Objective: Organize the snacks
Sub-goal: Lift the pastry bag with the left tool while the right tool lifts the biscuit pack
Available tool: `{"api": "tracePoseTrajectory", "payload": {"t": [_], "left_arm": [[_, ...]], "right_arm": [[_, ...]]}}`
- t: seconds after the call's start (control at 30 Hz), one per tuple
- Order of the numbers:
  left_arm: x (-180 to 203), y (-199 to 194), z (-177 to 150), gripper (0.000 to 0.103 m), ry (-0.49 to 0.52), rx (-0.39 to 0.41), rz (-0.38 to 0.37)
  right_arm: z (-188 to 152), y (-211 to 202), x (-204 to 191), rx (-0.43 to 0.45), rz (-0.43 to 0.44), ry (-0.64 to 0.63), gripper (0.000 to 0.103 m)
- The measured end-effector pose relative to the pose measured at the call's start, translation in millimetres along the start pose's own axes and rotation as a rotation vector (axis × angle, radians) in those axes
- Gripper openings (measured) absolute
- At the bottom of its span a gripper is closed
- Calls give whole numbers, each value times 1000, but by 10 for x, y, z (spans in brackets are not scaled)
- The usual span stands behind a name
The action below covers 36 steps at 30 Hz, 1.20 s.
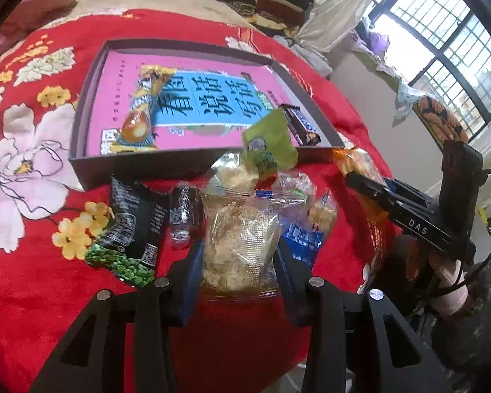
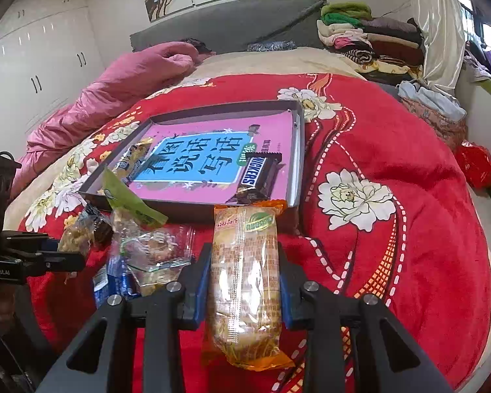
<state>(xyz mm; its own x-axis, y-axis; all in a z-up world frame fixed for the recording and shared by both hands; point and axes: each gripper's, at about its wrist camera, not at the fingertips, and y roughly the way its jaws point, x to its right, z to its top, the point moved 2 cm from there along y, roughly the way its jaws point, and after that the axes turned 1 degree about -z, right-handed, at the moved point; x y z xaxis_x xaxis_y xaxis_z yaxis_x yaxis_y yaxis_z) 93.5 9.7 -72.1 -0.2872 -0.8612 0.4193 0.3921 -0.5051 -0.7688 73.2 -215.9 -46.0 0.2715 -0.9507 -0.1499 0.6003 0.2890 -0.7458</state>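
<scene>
On a bed spread with a red floral blanket (image 2: 392,137), we hold two snacks at once: nearest to us, our right hand-held gripper (image 2: 245,283) is clenched on an orange-wrapped pastry (image 2: 245,281), blue pads pressing its two long sides, so the packet's long axis runs straight ahead along the fingers and its far end points at the box. Our left hand-held gripper (image 1: 237,262) is grasping a clear bag of crisps (image 1: 239,239), its pads against the bag's sides at the near end of the loose pile. Just beyond lie a black-and-green pea packet (image 1: 131,229), a small dark wrapped sweet (image 1: 183,213) and a green pouch (image 1: 271,144) leaning against the box's near wall. Farther still sits the shallow dark box (image 2: 296,163), lined with a pink-and-blue printed sheet, with a Snickers bar (image 2: 258,173) in its near right corner. We judge the right hand nearer to the box's open floor, which lies directly ahead of the pastry; the coming move looks like a short forward carry over the near wall.
</scene>
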Motion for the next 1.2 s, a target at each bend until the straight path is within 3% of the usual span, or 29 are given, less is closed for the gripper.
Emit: {"api": "tracePoseTrajectory", "payload": {"t": [0.8, 1.2], "left_arm": [[-182, -430, 102, 43, -44, 135, 45], [-316, -601, 137, 43, -77, 195, 69]], "right_arm": [[14, -107, -35, -6, 18, 82, 35], [102, -166, -186, 9, -7, 46, 35]]}}
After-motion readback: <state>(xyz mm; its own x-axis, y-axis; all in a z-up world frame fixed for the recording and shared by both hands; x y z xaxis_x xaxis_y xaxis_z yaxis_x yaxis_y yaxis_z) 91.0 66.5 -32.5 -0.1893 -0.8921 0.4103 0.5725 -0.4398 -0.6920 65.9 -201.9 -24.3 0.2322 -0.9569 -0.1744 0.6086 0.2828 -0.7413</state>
